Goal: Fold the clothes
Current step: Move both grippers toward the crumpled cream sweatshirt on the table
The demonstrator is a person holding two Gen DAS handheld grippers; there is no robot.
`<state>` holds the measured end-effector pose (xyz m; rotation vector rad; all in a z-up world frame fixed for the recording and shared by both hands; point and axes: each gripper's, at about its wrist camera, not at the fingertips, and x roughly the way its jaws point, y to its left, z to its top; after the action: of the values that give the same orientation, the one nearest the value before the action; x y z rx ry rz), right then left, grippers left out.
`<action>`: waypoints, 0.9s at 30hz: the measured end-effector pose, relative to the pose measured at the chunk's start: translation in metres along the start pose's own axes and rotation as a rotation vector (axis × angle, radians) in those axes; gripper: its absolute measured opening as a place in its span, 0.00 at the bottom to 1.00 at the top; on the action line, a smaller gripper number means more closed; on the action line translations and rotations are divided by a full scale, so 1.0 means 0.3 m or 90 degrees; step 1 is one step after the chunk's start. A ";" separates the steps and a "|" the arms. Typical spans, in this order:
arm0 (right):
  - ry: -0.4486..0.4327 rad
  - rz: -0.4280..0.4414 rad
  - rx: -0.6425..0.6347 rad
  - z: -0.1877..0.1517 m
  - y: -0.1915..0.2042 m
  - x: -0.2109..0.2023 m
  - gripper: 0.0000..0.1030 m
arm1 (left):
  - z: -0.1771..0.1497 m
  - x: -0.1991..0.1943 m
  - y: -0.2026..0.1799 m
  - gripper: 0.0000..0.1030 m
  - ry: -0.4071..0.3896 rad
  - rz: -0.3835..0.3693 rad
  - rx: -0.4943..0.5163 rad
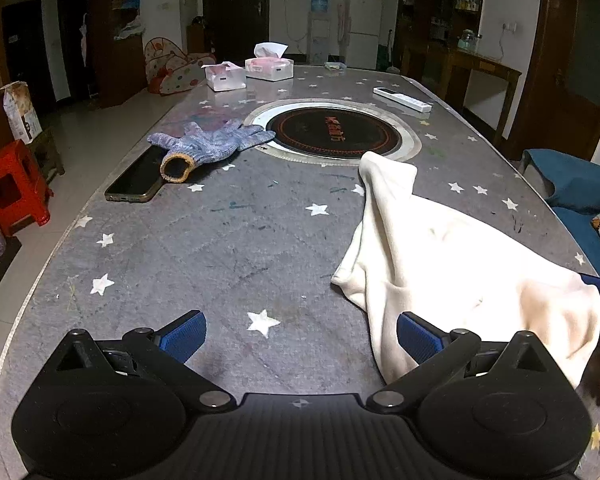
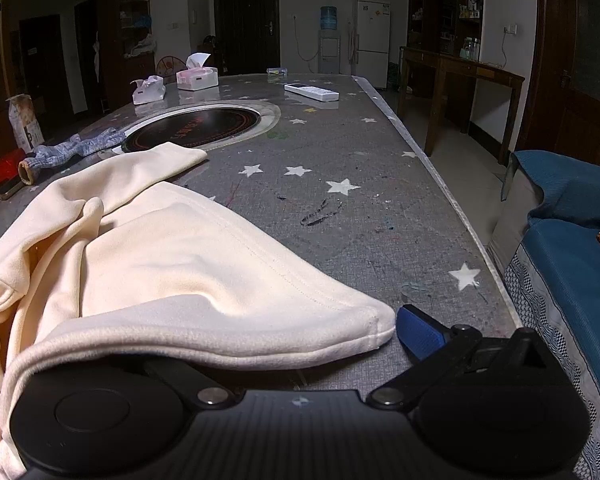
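A cream garment (image 1: 452,256) lies bunched on the right of the grey star-patterned table (image 1: 220,240). My left gripper (image 1: 300,338) is open and empty above bare table, with the garment's edge just behind its right finger (image 1: 418,338). In the right wrist view the garment (image 2: 172,264) drapes over my right gripper (image 2: 300,340) and hides its left finger. The right finger (image 2: 420,332) shows beside the hem corner. The jaws stand wide apart, and the cloth lies over them, not pinched.
A knitted blue glove (image 1: 208,144) lies on a phone (image 1: 136,178) at the left. A round inset hotplate (image 1: 334,132) sits mid-table. Tissue boxes (image 1: 268,66) and a white remote (image 1: 402,99) lie farther back. A blue sofa (image 2: 572,264) borders the right table edge.
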<state>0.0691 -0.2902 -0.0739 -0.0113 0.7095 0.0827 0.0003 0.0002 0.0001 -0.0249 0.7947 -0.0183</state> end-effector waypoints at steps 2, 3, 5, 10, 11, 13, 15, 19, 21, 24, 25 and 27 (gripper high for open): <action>0.000 0.000 0.000 0.000 -0.001 -0.002 1.00 | 0.006 0.005 0.002 1.00 -0.001 -0.004 -0.001; -0.001 0.000 0.000 0.001 -0.002 -0.002 1.00 | 0.009 0.007 0.004 1.00 -0.001 -0.006 -0.001; -0.001 0.000 0.000 0.001 -0.004 -0.004 1.00 | 0.006 0.012 -0.015 1.00 -0.001 0.000 0.010; -0.001 0.000 0.000 -0.002 -0.002 -0.002 1.00 | -0.008 -0.012 -0.032 1.00 -0.007 -0.003 0.013; -0.001 0.000 0.000 -0.002 -0.003 -0.002 1.00 | -0.011 -0.014 -0.033 1.00 -0.005 -0.002 0.013; -0.001 -0.001 0.000 -0.003 -0.001 0.002 1.00 | -0.013 -0.021 -0.042 1.00 -0.006 0.008 0.019; 0.000 -0.001 -0.001 -0.003 0.002 0.004 1.00 | -0.014 -0.026 -0.048 1.00 -0.007 0.016 0.020; 0.001 0.001 -0.001 -0.002 0.000 -0.001 1.00 | -0.015 -0.051 -0.052 1.00 -0.015 0.012 0.020; 0.006 0.002 -0.006 0.003 0.001 -0.009 1.00 | -0.016 -0.062 -0.058 1.00 -0.024 0.013 0.029; 0.014 0.004 -0.009 -0.006 -0.009 -0.044 1.00 | -0.014 -0.066 -0.066 1.00 -0.027 0.014 0.036; 0.012 -0.002 -0.014 -0.012 -0.012 -0.062 1.00 | -0.013 -0.066 -0.069 1.00 -0.027 0.014 0.038; 0.018 -0.005 -0.020 -0.023 -0.023 -0.100 1.00 | -0.011 -0.066 -0.075 1.00 -0.026 0.014 0.041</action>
<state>0.0425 -0.2995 -0.0596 -0.0451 0.7367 0.0856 -0.0162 -0.0218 0.0126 0.0438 0.7531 -0.0227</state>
